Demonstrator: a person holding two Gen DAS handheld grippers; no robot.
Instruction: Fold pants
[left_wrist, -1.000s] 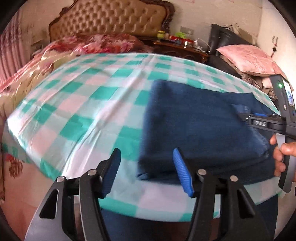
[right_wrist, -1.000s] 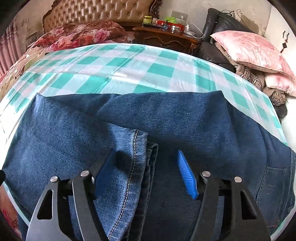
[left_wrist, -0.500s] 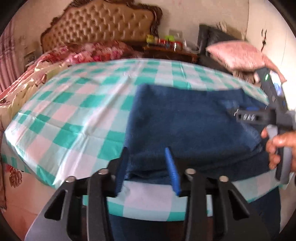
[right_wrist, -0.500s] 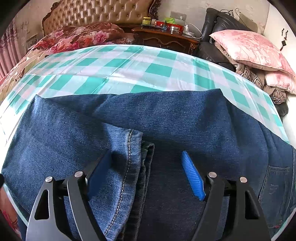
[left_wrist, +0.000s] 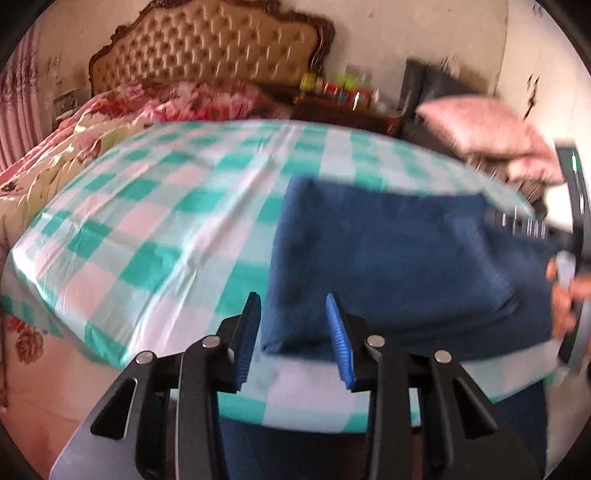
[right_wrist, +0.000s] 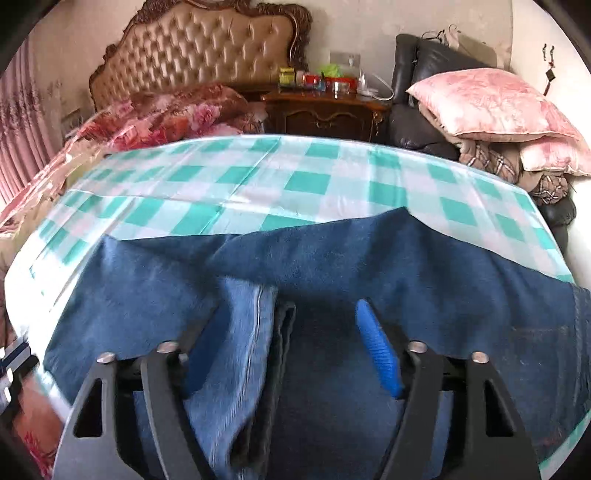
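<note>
A: We log the pants (left_wrist: 399, 258) first: dark blue denim, folded flat on the green-and-white checked cloth (left_wrist: 177, 221), at its near right part, close to the near edge.

B: Agreed. From the right wrist view we see the same pants (right_wrist: 369, 266) spread across the near half of that cloth (right_wrist: 314, 177), with a hemmed leg end (right_wrist: 243, 332) lying on top, paler blue and stitched along its edge.

A: Left gripper (left_wrist: 293, 334): blue pads part-spread and closing, framing the near left corner of the pants. We see no pad pressing cloth; the corner looks beyond the tips, and blur stops us telling whether it lies between them.

B: Right gripper (right_wrist: 280, 354): jaws wide and closing. The hemmed leg end sits between them and hides the left pad. Whether the denim is pinched we cannot tell.

A: At the right edge of the pants in the left wrist view, we note a hand (left_wrist: 565, 295) gripping a handle.

B: Beyond the cloth: tufted headboard (right_wrist: 199, 48), wooden nightstand (right_wrist: 325, 110), pink pillow (right_wrist: 487, 107).
</note>
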